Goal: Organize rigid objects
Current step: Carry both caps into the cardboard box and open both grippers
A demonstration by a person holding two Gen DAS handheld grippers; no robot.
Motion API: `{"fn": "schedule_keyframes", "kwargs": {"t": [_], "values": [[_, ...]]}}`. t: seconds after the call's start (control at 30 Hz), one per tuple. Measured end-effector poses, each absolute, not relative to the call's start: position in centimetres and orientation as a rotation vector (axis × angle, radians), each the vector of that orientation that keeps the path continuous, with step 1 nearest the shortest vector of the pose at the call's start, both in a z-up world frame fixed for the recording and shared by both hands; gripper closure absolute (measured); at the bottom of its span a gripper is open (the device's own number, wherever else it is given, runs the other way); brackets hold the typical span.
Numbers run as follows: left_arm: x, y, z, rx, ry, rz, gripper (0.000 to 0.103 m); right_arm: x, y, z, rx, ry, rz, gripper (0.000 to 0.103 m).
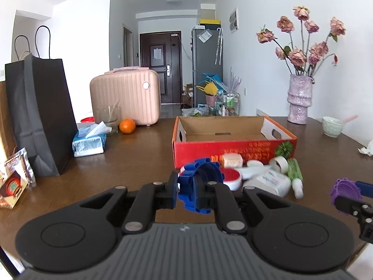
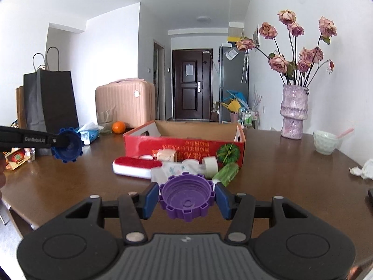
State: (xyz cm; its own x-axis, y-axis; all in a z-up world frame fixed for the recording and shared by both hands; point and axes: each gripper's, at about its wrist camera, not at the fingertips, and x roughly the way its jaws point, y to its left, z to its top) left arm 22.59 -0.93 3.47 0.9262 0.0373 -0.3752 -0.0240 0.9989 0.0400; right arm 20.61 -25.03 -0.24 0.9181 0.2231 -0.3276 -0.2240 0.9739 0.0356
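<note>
Two notched plastic caps ride above the brown worktop: your left claw pinches the blue cap by its wall, your right claw clamps the purple cap rim to rim. Both look light, stiff; ridges should resist slipping.

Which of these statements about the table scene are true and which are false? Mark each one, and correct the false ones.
1. The left gripper holds a blue toothed cap. True.
2. The right gripper holds a green bottle. False: its fingers clamp a purple toothed cap; the green bottle lies on the table.
3. The red cardboard box is full of items. False: what shows of its inside looks empty.
4. An orange sits on the table in front of the pink suitcase. True.
</note>
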Motion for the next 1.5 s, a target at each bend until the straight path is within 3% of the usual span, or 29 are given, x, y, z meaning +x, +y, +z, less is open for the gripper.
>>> {"fn": "schedule_keyframes", "kwargs": {"t": [0.73, 0.93, 1.2, 1.43, 1.5], "values": [[50.5, -0.2, 5.2, 0.007, 0.425, 0.000, 0.090, 48.4, -27.0, 3.1, -0.026, 0.312, 0.202, 0.051], [58.4, -2.2, 3.2, 0.101, 0.533, -0.010, 0.090, 58.5, -26.9, 3.0, 0.009, 0.445, 0.206, 0.051], [67.8, -2.3, -1.0, 0.157, 0.817, 0.029, 0.088, 69.5, -24.8, -0.3, -0.069, 0.796, 0.179, 0.051], [68.4, -1.4, -1.5, 0.132, 0.905, 0.000, 0.061, 71.1, -21.5, -2.4, -0.292, 0.885, 0.145, 0.049], [68.1, -1.3, -0.9, 0.123, 0.912, -0.012, 0.056, 70.9, -20.8, -2.1, -0.312, 0.888, 0.140, 0.038]]}}
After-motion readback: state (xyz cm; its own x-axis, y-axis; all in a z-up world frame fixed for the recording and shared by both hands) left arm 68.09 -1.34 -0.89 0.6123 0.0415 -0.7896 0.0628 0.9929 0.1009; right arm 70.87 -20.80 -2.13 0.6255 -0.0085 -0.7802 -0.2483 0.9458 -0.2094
